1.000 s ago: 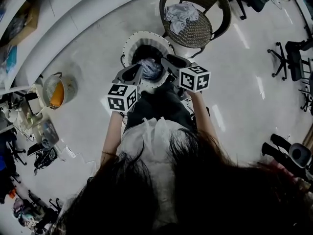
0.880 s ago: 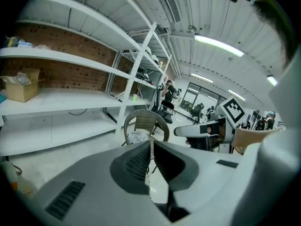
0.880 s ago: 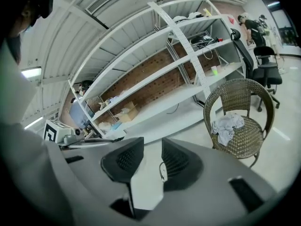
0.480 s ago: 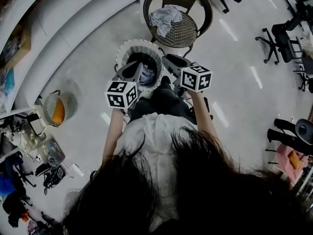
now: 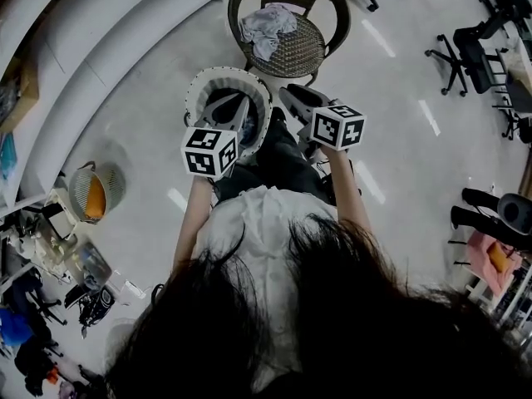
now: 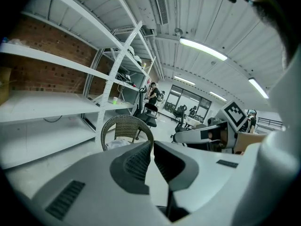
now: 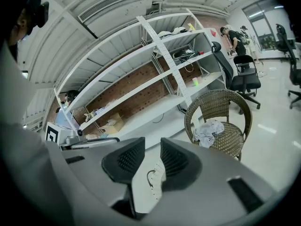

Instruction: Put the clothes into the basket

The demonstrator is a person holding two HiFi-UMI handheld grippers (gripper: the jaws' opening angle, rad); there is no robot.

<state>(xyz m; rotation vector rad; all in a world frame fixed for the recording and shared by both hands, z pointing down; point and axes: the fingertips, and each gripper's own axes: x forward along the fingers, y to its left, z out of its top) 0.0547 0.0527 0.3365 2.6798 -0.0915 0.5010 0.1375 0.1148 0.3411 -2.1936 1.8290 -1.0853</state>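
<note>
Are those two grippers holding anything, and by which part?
Nothing. The left gripper is shut and empty; the right gripper, its jaws just closing, is empty too.

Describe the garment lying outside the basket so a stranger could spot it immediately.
In front of the long white shelving stands a round brown wicker chair, just beyond the white laundry basket. On its seat lies the garment, a crumpled pale grey-white heap. Nothing else lies on the chair, and its pale cloth stands out against the dark weave.
</note>
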